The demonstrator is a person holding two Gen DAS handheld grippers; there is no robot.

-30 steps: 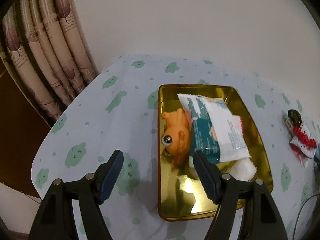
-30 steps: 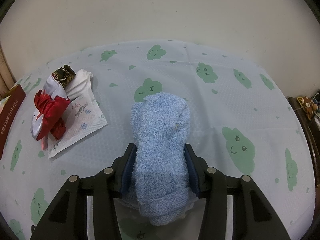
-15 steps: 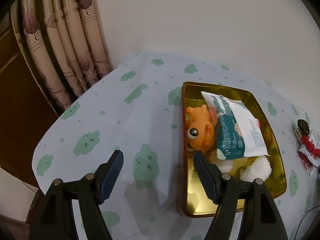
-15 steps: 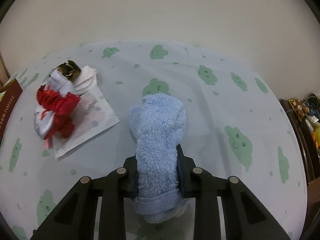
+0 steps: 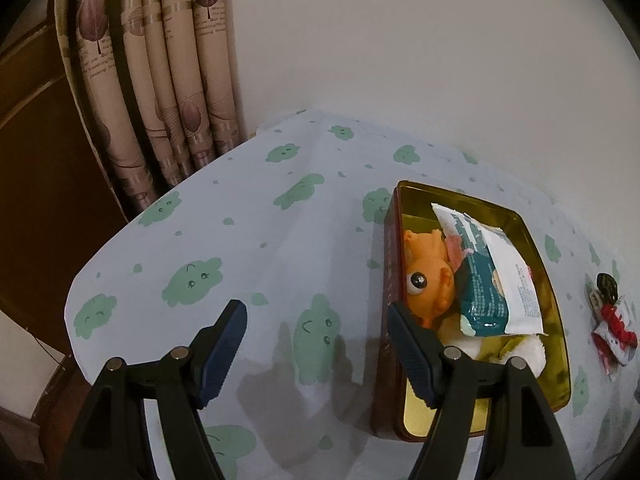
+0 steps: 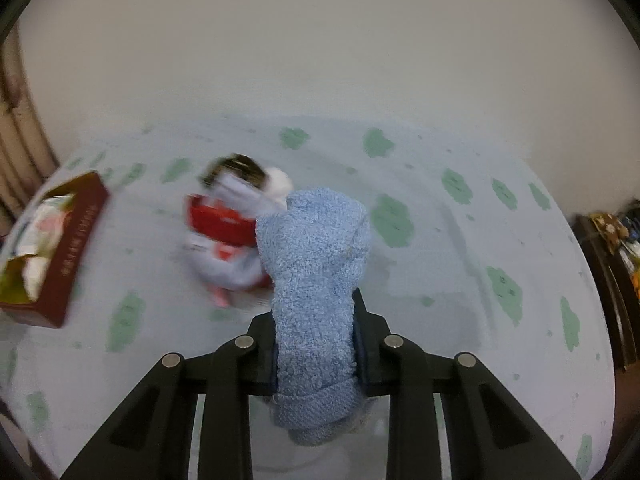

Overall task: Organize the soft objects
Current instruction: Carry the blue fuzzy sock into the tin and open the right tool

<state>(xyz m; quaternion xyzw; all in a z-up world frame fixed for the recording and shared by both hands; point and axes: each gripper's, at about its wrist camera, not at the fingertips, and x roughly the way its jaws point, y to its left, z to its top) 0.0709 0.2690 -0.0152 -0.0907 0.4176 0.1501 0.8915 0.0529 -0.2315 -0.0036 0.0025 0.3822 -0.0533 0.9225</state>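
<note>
Blue towel roll (image 6: pixel 316 280), clenched between the right gripper (image 6: pixel 316 354) above the cloud-print tablecloth (image 6: pixel 460 280), could snag the tin (image 5: pixel 536 240) rim or spill out, since toys and packets crowd it, while the left gripper (image 5: pixel 316 344) hangs released beside it.

The tin (image 5: pixel 536 236) is seen as glossy gold metal. The towel (image 6: pixel 316 280) is made of rough blue terry cloth. The surface (image 5: pixel 240 248) is covered in matt printed cloth.

Both wrist cameras look steeply down along their fingers at the tablecloth (image 5: pixel 280 240); both catch the gold tin (image 5: pixel 556 320).
</note>
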